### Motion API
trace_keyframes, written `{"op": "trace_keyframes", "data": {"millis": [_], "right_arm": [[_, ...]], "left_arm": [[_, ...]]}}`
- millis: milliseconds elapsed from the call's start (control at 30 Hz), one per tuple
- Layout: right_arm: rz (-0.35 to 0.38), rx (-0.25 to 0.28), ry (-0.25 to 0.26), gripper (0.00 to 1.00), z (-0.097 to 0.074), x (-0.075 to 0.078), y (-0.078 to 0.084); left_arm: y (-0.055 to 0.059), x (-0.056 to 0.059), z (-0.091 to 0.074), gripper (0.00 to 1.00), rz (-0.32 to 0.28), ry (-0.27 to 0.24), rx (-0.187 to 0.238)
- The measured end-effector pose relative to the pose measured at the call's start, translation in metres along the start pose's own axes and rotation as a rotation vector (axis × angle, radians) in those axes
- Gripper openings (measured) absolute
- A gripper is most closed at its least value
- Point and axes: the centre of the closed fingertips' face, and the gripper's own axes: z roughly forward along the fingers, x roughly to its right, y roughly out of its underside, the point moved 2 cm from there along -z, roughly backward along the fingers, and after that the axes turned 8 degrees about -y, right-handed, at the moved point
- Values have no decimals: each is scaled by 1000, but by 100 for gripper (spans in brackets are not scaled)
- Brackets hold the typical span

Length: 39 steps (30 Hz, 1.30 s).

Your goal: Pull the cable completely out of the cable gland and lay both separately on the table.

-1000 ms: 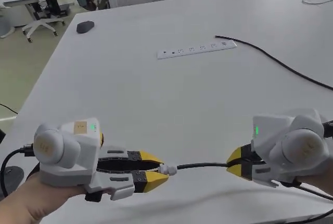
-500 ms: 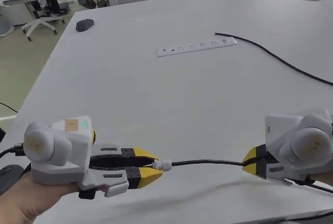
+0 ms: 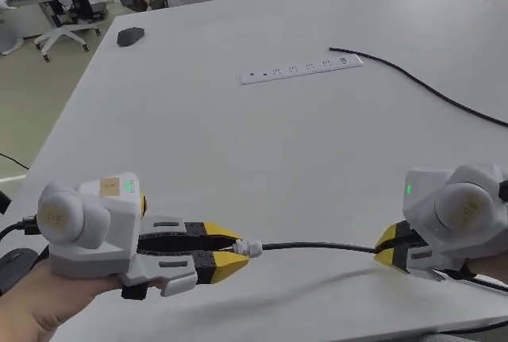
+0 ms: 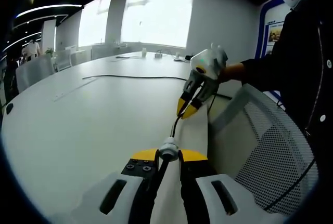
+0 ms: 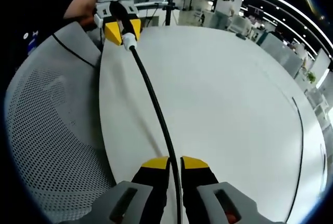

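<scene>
Layout of the table [image 3: 238, 151]: along its near edge, the left gripper [image 3: 236, 249] at the near-left corner and the right gripper [image 3: 379, 248] at the near-right corner face each other, with the cable gland [image 3: 250, 247] between the left jaws and the cable [image 3: 317, 245] running from it, above the surface, rightward into the right jaws. Behind them, past the table's middle, lies a power strip [image 3: 302, 70], its cord [image 3: 429, 88] trailing toward the right edge. A mouse [image 3: 130, 36] lies by the far-left edge, and an office chair [image 3: 48, 9] stands on the floor beyond that corner.
</scene>
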Motion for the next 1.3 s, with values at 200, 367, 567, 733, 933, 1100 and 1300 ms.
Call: {"op": "trace_keyframes", "data": {"millis": [200,367,567,733,933,1100,1300], "right_arm": [[-25,6,-47,23,0,-12,-12],[-45,189,-131,24,-1,-37,-68],[-169,220,-136,16,9,-49,-104],[-226,238,-153,12,14,-54,-125],[-259,230,-200,10,23,-62,-136],[-285,209,-225,5,29,-70,-137],[-316,182,-221,0,32,-70,-136]], "left_arm": [[1,-2,-1,15,1,-5,1],[1,-3,-1,15,6,-8,-3],[-3,-2,-1,15,-4,-7,12],[-2,0,-4,15,8,-4,6],[-1,1,-4,15,13,-4,7],[-1,1,-6,15,15,-3,10],[3,2,-6,15,19,6,0]]}}
